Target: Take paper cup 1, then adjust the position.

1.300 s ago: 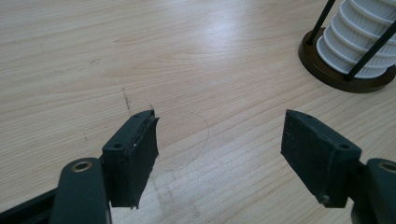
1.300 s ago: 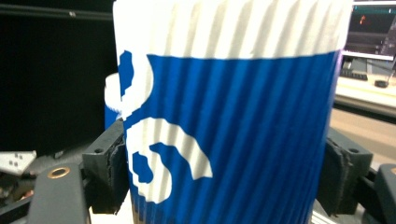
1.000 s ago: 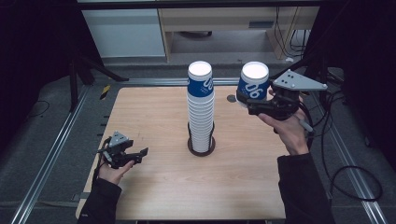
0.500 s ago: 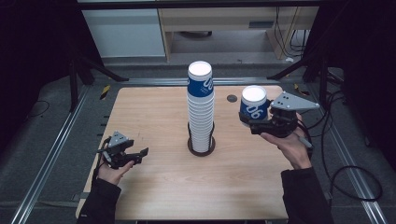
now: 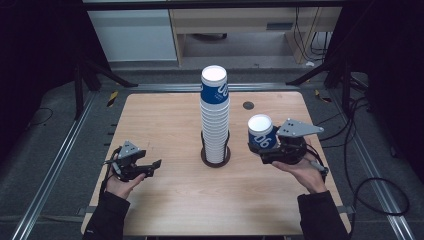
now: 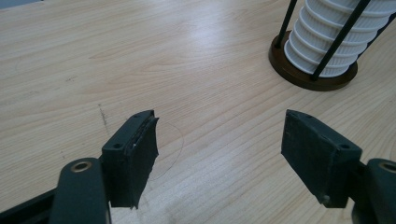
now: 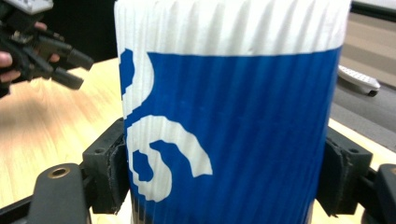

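Near left: left gripper [image 5: 150,167] rests low over the pale wooden table [image 5: 165,125], jaws parted, nothing between them (bare wood there in the left gripper view).

Near right: right gripper [image 5: 266,151] clenched on a blue-and-white ribbed paper cup [image 5: 262,131], base upward, right of and apart from the tall stack of matching inverted cups [image 5: 215,117] in the black wire holder on a round brown base [image 6: 310,77] at mid-table.

Step in hand, as I judge it: setting the single cup down on the table right of the stack. Best done by keeping it upright, lowering until the rim sits flat all round, then easing the pads off evenly so the light cup does not tip or drag.

Hard to make out: the cup's lower rim is hidden behind the gripper, so whether it touches the wood cannot be told. Far side: a small dark round spot [image 5: 248,105] on the table, nature unclear.
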